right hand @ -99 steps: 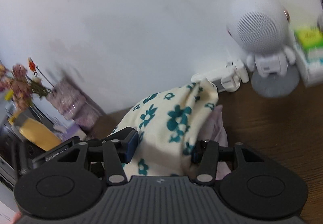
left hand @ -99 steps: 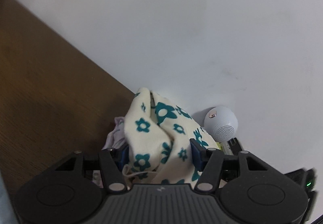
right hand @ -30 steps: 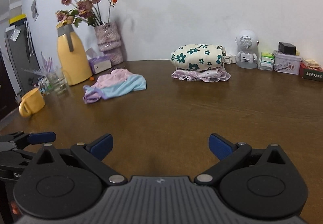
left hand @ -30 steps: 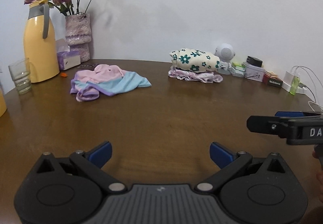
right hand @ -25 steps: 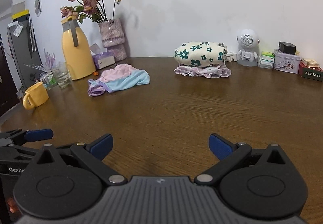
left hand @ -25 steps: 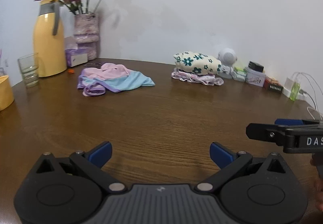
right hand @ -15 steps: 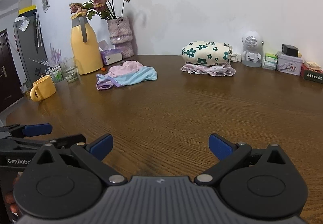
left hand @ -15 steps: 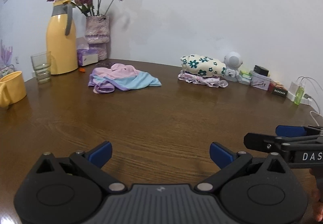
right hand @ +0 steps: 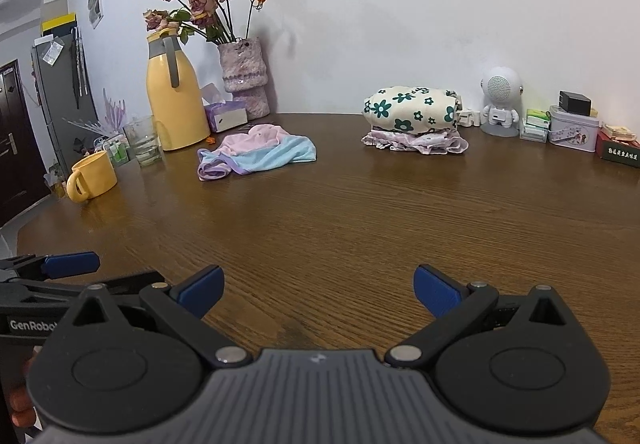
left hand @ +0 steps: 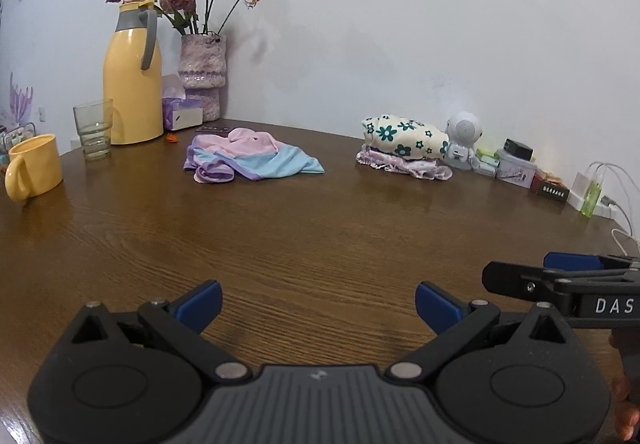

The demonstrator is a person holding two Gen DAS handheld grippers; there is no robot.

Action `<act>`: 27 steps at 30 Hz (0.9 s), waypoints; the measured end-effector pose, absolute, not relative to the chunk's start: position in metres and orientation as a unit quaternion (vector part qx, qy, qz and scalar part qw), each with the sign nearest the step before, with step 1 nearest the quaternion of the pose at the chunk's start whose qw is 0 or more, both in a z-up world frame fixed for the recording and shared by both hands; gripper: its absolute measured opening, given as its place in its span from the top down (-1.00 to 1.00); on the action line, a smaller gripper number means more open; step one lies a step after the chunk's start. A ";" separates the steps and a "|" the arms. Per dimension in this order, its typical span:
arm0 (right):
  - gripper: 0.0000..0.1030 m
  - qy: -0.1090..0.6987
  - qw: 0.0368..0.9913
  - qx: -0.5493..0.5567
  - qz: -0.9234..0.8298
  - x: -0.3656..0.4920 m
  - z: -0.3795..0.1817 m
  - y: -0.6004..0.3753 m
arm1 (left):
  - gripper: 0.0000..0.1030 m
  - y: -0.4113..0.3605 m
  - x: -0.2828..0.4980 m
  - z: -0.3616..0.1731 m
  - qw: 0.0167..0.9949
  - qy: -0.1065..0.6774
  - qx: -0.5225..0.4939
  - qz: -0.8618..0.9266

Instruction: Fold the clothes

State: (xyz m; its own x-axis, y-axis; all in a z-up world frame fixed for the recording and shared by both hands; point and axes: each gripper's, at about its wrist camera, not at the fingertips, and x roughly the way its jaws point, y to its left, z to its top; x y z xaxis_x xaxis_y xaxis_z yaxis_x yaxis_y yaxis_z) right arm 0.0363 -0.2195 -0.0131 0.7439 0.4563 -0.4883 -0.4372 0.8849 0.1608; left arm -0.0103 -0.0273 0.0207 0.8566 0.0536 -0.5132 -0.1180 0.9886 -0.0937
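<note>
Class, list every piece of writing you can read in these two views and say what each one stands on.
"DAS", cut off at the frame edge: side of the right gripper.
"GenRobo", cut off behind the near gripper: side of the left gripper.
Dark box: a row of light characters, too small to read.
Tin: print too blurred to read.

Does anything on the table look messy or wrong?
Only the pink and blue garment, which lies crumpled and unfolded near the yellow jug. The flowered garment sits neatly folded on a pink one. Nothing looks spilled or broken.
</note>
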 end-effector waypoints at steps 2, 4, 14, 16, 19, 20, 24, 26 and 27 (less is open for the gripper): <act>-1.00 0.266 0.934 0.018 0.237 0.037 -0.013 -0.220 | -1.00 -0.026 -0.010 0.021 0.962 0.263 -0.064 0.043; -1.00 0.266 0.934 0.019 0.236 0.037 -0.013 -0.220 | -1.00 -0.025 -0.011 0.021 0.962 0.263 -0.067 0.041; -1.00 0.264 0.935 0.019 0.238 0.037 -0.012 -0.221 | -1.00 -0.023 -0.008 0.020 0.961 0.265 -0.074 0.038; -1.00 0.263 0.935 0.019 0.238 0.037 -0.012 -0.221 | -1.00 -0.023 -0.007 0.020 0.961 0.265 -0.073 0.037; -1.00 0.262 0.935 0.019 0.238 0.036 -0.012 -0.221 | -1.00 -0.023 -0.007 0.020 0.960 0.267 -0.073 0.037; -1.00 0.261 0.935 0.019 0.238 0.036 -0.012 -0.221 | -1.00 -0.024 -0.007 0.020 0.960 0.267 -0.074 0.036; -1.00 0.260 0.936 0.020 0.238 0.035 -0.011 -0.221 | -1.00 -0.023 -0.007 0.020 0.960 0.267 -0.074 0.034; -1.00 0.260 0.936 0.020 0.238 0.034 -0.011 -0.221 | -1.00 -0.023 -0.007 0.020 0.960 0.268 -0.074 0.033; -1.00 0.260 0.936 0.020 0.238 0.034 -0.011 -0.222 | -1.00 -0.023 -0.007 0.020 0.960 0.269 -0.074 0.032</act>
State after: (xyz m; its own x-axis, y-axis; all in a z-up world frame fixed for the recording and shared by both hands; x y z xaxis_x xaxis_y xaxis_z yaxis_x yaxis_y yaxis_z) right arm 0.0345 -0.2215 -0.0110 0.7517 0.4549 -0.4776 -0.4341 0.8864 0.1611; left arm -0.0070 -0.0228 0.0197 0.8537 0.0220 -0.5203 -0.1016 0.9870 -0.1249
